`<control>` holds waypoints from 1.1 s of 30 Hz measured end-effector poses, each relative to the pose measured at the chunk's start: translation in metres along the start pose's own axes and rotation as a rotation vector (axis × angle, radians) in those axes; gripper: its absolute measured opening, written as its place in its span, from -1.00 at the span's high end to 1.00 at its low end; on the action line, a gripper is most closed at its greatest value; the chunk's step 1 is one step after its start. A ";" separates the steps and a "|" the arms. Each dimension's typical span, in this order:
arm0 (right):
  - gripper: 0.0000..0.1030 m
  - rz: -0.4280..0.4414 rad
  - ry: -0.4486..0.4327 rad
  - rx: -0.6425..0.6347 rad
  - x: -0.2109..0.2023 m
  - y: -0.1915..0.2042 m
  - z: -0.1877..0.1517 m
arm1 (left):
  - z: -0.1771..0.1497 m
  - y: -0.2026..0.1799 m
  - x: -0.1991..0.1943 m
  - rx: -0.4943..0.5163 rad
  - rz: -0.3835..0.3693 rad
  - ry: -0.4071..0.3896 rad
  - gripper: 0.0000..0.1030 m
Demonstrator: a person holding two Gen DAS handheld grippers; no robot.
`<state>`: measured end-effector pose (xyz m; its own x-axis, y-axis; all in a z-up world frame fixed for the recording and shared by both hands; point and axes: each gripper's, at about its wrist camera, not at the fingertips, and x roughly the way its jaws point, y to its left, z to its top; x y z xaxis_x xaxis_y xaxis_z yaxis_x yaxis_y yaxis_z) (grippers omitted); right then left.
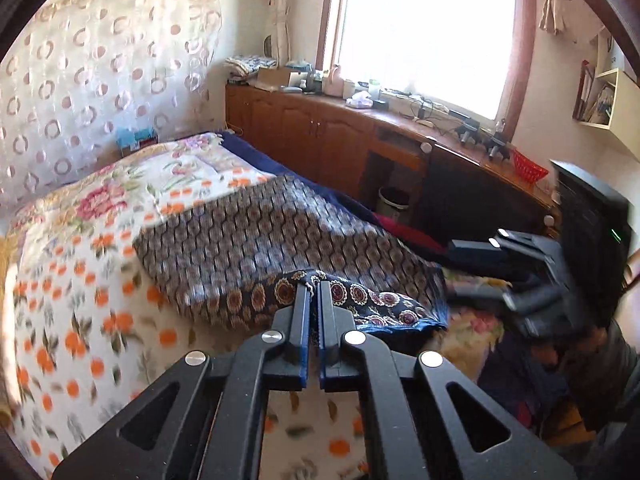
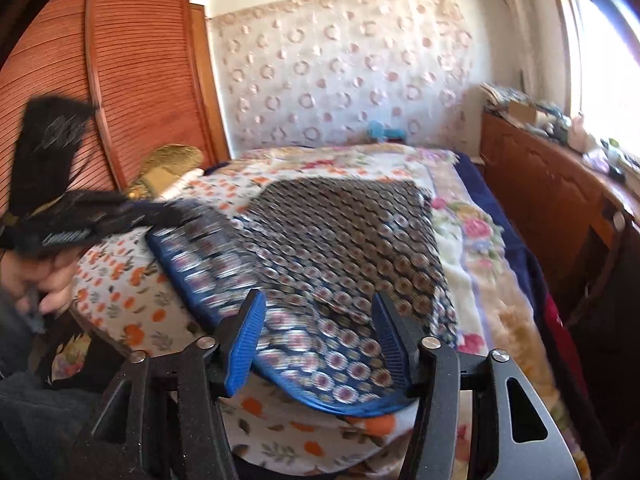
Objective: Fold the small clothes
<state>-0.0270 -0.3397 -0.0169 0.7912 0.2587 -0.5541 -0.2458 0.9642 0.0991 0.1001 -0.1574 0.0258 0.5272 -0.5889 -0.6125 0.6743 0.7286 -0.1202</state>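
Note:
A dark blue patterned cloth with round flower medallions lies spread on the bed; it also shows in the right wrist view. My left gripper is shut on the cloth's near edge, pinching a folded-up part of it. It also shows blurred at the left of the right wrist view. My right gripper is open, its blue pads on either side of the cloth's near hem and just above it. It shows in the left wrist view at the right, blurred.
The bed carries a floral blanket with orange flowers. A wooden cabinet with clutter runs under the window. A slatted wooden wardrobe stands at the left. A gold cushion lies by the bed's far left corner.

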 end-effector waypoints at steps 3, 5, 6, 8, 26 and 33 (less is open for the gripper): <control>-0.26 0.015 -0.013 -0.021 -0.002 0.006 0.001 | 0.014 0.007 0.013 -0.009 0.009 0.002 0.92; -0.28 0.022 -0.002 -0.037 0.002 0.008 -0.002 | 0.020 0.012 0.019 -0.028 0.004 0.005 0.92; -0.28 0.021 0.009 -0.046 0.007 0.008 -0.005 | 0.022 0.015 0.021 -0.038 0.004 0.004 0.92; -0.28 0.022 0.040 -0.062 0.021 0.008 -0.013 | 0.024 0.019 0.024 -0.050 0.008 -0.001 0.92; 0.75 -0.112 0.139 -0.209 0.079 -0.049 0.015 | 0.027 0.111 0.031 -0.259 -0.010 -0.055 0.92; 0.85 -0.037 0.054 -0.211 0.104 -0.058 0.070 | 0.034 0.136 0.037 -0.261 0.054 -0.054 0.92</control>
<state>0.1086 -0.3646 -0.0225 0.7721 0.2148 -0.5981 -0.3338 0.9380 -0.0940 0.2292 -0.0917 0.0130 0.5906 -0.5595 -0.5815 0.4919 0.8209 -0.2902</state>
